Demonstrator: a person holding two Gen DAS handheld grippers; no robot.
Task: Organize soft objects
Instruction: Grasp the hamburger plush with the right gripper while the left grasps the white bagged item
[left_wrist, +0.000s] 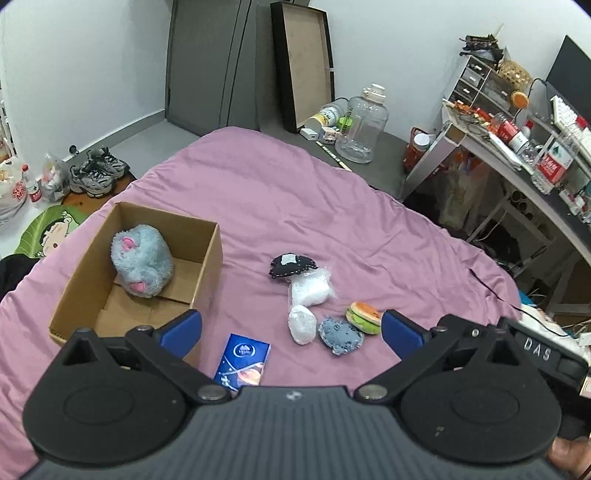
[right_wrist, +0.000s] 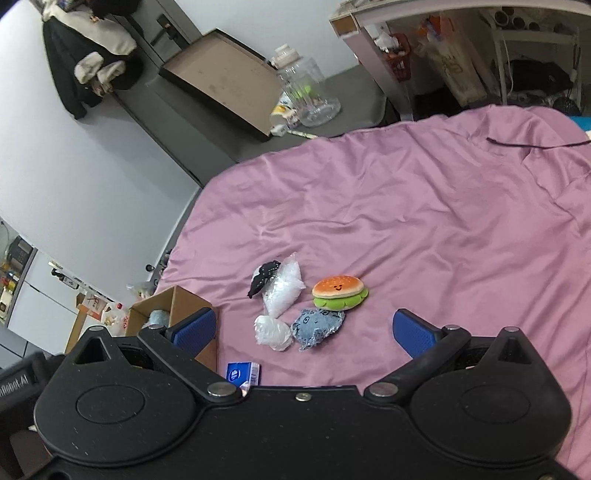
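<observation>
Both grippers, left (left_wrist: 291, 328) and right (right_wrist: 304, 330), are spread wide and empty above the bed (left_wrist: 258, 192). One plush toy (left_wrist: 142, 260) is boxed (left_wrist: 207, 258); the burger (right_wrist: 340, 291), denim cat (right_wrist: 317, 326) and white bags (right_wrist: 280, 288) lie touching. Risks: two items pinched together, sheet snagged, slippery bag dropped.

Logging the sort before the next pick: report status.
Left gripper and right gripper: jaws open, empty. Fluffy grey plush in brown cardboard box. Burger plush on purple sheet, unobstructed.
</observation>
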